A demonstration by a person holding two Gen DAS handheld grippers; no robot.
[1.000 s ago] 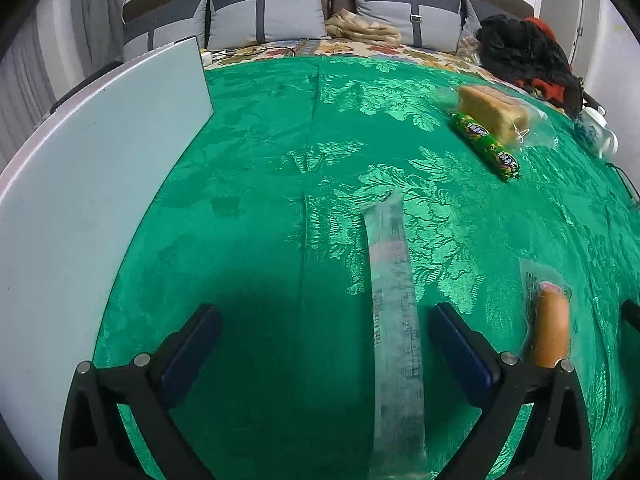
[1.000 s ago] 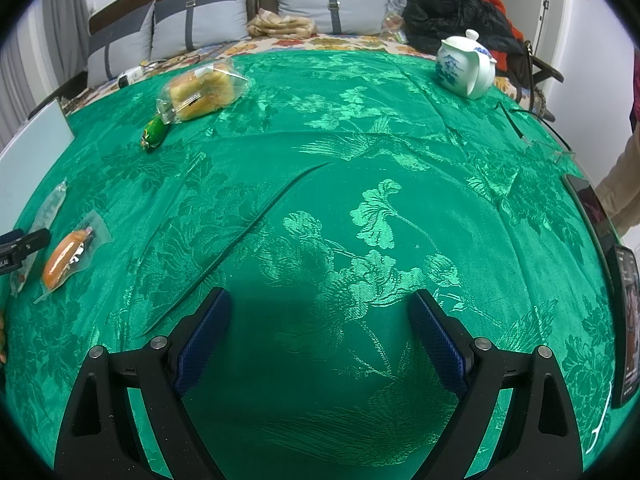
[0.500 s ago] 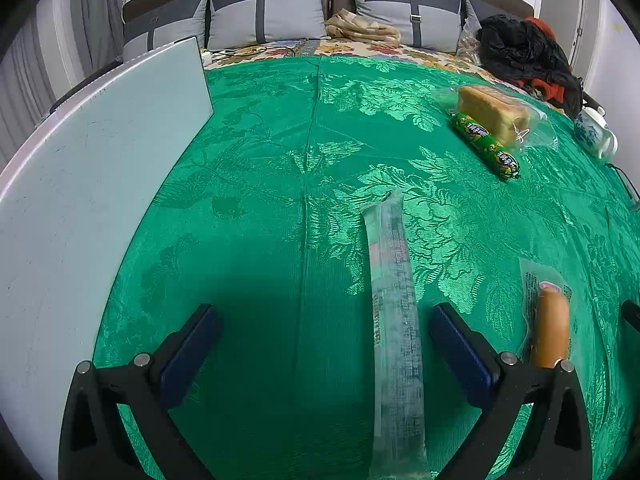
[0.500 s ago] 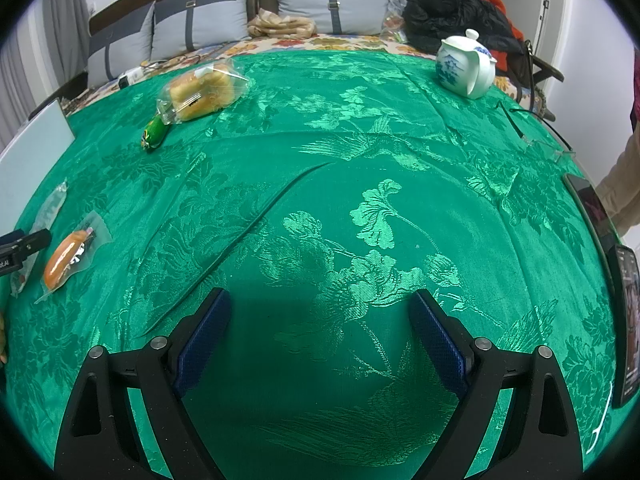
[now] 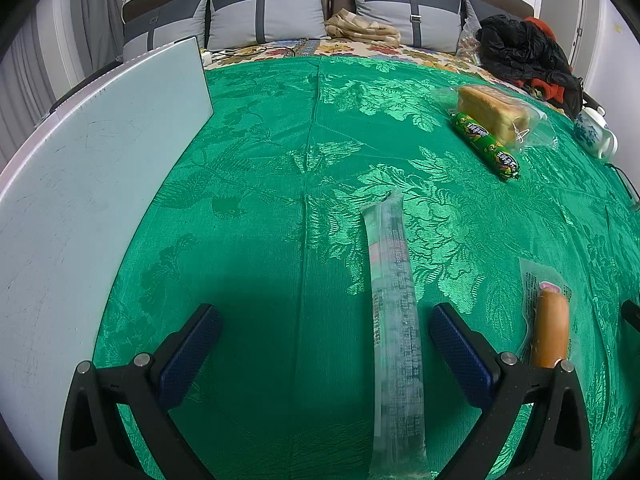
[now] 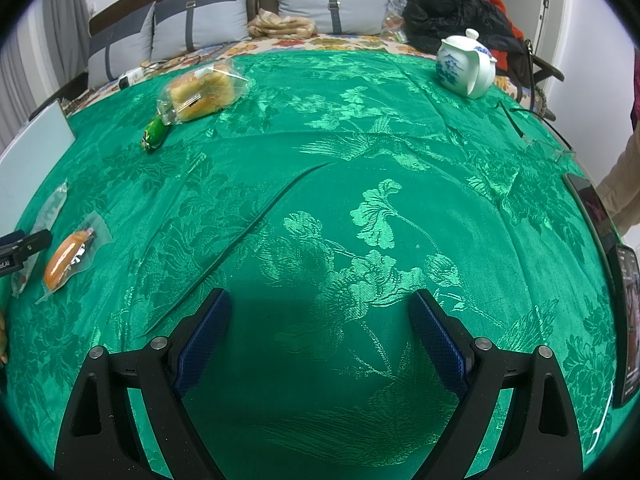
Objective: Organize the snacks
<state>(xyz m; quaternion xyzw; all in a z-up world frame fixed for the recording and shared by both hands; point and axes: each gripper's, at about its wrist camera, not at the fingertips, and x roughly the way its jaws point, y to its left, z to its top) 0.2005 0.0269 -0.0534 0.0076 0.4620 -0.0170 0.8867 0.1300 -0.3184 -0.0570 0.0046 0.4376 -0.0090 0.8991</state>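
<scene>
Setting: a home living room. Ahead of the jaws, beyond the far edge of the tabletop [image 6: 360, 128], which is covered with green floral brocade, stands a sofa with grey cushions [image 5: 266, 14] and a flower-patterned seat cover [image 6: 344, 43]. A heap of black and red clothing [image 6: 456, 12] lies at the sofa's right end. A blue-and-white porcelain teapot [image 6: 466, 66] stands on the tabletop, ahead and to the right of the right jaws. Grey curtains [image 5: 92, 20] hang ahead and to the left of the left jaws.

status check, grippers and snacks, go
Left gripper open over long clear snack packet. Right gripper open, empty, over green cloth. Nothing blocking the packet.
</scene>
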